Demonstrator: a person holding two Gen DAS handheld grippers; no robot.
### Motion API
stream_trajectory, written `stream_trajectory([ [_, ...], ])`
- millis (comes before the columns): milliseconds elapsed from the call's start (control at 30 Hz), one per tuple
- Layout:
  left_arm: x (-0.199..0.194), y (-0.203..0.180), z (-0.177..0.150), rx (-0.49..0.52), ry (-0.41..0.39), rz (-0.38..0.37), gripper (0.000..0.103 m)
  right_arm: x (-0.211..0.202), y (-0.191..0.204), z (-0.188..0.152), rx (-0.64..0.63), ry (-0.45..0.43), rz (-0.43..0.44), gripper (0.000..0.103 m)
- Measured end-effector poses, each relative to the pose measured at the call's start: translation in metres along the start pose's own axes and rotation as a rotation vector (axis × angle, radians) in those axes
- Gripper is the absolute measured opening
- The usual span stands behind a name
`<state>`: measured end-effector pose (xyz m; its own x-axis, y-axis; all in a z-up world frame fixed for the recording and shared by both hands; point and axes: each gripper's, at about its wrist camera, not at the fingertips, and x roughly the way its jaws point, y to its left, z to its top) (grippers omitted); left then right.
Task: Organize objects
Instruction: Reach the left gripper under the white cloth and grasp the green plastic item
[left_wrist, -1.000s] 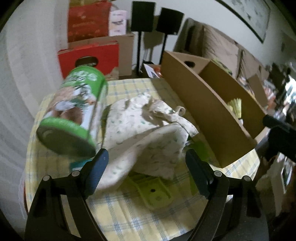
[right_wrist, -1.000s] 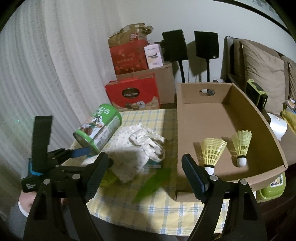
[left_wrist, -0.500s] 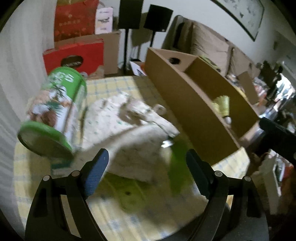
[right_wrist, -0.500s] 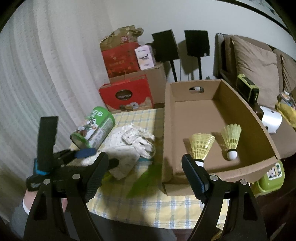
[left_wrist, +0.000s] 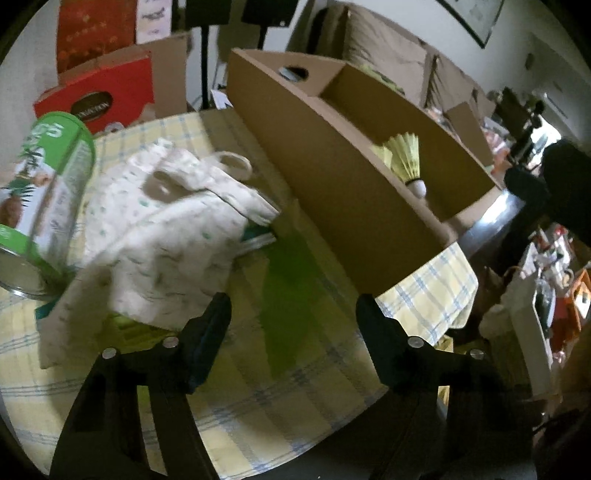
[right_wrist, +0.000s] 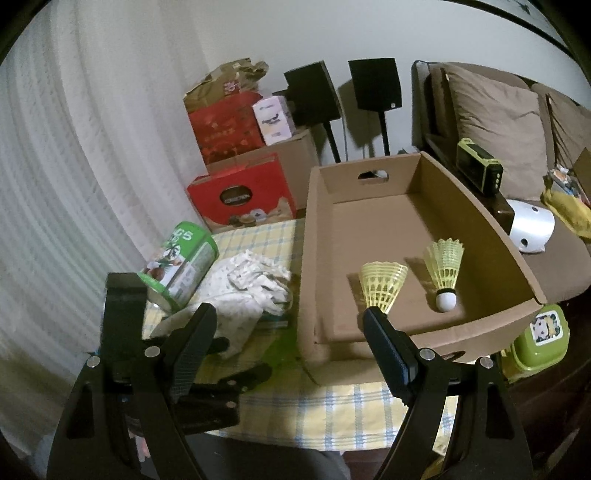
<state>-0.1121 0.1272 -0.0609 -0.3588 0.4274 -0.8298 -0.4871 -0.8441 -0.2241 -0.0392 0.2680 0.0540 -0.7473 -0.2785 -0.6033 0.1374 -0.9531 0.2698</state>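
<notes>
A: Item, left wrist view: we log dim indoor light, motion blur across the cloth (left_wrist: 159, 236) and a green smear on the bench (left_wrist: 258, 413).

B: Item, right wrist view: we note sharper focus, speaker shadows on the wall (right_wrist: 258, 33), curved fisheye edges, dark corners.

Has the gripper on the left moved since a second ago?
Yes. In the right wrist view the left gripper has slid rightward, from beside the green can toward the cardboard box.

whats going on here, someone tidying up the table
A person holds a gripper in each hand over a checked tablecloth. The left gripper is closing above a green strip, not yet gripping it. The right gripper hangs open and empty. Two shuttlecocks already sit in the cardboard box.
</notes>
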Motion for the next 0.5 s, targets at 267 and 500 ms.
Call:
stream_trajectory([
  [267, 0.026, 0.007, 0.005, -0.043, 0.075, -0.027, 0.065, -0.001, -0.005, -0.001, 0.007, 0.002, 0.006, 0.083],
  [500, 0.035, 0.007, 0.006, -0.034, 0.076, 0.008, 0.064, 0.0, -0.01, -0.003, 0.019, 0.005, 0.008, 0.083],
])
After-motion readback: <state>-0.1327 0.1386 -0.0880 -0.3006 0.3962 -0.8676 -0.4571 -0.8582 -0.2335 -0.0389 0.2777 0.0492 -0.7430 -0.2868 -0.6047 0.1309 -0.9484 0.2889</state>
